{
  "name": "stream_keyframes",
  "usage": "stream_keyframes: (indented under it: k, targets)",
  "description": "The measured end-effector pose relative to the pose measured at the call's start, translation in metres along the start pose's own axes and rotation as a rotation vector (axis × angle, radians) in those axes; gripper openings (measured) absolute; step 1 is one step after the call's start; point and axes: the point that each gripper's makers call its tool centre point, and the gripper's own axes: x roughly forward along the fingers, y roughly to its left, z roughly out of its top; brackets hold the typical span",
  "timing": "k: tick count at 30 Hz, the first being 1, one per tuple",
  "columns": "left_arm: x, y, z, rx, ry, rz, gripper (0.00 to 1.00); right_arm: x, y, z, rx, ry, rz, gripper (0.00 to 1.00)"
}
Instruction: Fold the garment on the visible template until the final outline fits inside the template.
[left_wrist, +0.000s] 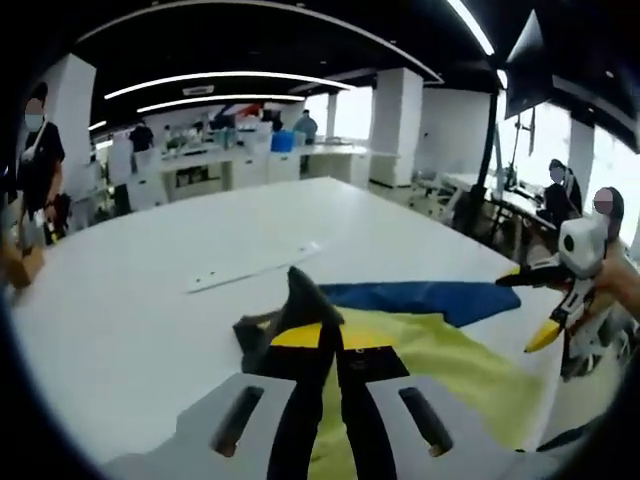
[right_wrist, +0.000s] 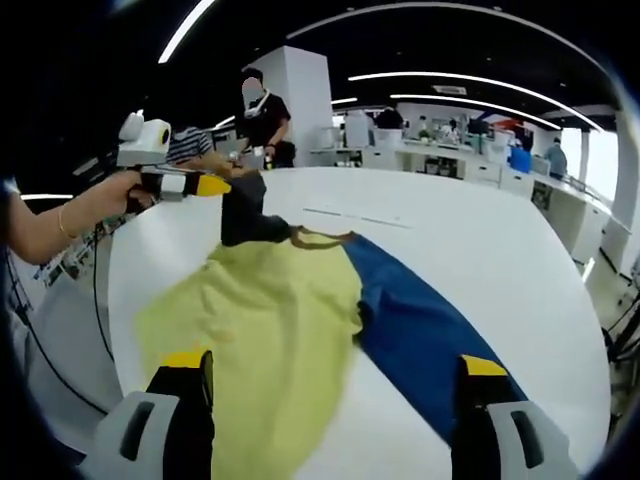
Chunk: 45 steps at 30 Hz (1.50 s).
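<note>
Garment lying on table; left claw pinching garment's dark corner, right claw hovering above garment, jaws apart.

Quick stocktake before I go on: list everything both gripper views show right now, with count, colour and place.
Garment: one, yellow with a blue part and a dark corner; spread on the table, dark corner lifted by the left gripper.
Table: one, white, large, under the garment.
Strip: one, white, flat on the table beyond the garment.
Bystanders and desks: several, in the background.
Left gripper: one, yellow-tipped, shut on the garment's dark corner.
Right gripper: one, yellow-tipped, jaws apart, beside the blue part.
Hand: one, holding the left gripper.
</note>
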Motion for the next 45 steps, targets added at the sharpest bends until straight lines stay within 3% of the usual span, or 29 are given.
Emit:
stream_keyframes:
  k: [7, 13, 18, 28, 32, 36, 41, 45]
  targets:
    - [0.026, -0.03, -0.025, 0.022, 0.047, -0.051, 0.01, -0.001, 0.004, 0.005, -0.001, -0.021, 0.023, 0.99]
    - [0.047, -0.049, -0.06, 0.036, 0.113, -0.089, 0.01, -0.002, 0.004, 0.007, 0.001, -0.027, 0.024, 0.99]
    - [0.06, -0.059, -0.082, 0.075, 0.184, -0.107, 0.01, -0.003, 0.005, 0.011, 0.006, -0.045, 0.033, 0.99]
    - [0.072, -0.069, -0.108, 0.14, 0.257, -0.151, 0.03, -0.003, 0.001, 0.006, 0.007, -0.038, 0.034, 0.99]
    - [0.067, -0.076, -0.103, 0.213, 0.202, -0.189, 0.1, -0.003, -0.001, 0.007, 0.008, -0.043, 0.033, 0.99]
    - [0.06, -0.079, -0.087, 0.275, 0.127, -0.209, 0.24, -0.003, -0.003, 0.008, 0.009, -0.047, 0.031, 0.99]
    - [0.051, -0.073, -0.072, 0.269, 0.068, -0.208, 0.5, -0.003, -0.002, 0.007, 0.009, -0.047, 0.031, 0.99]
    - [0.045, -0.065, -0.065, 0.252, 0.047, -0.193, 0.6, -0.004, -0.002, 0.008, 0.009, -0.047, 0.032, 0.99]
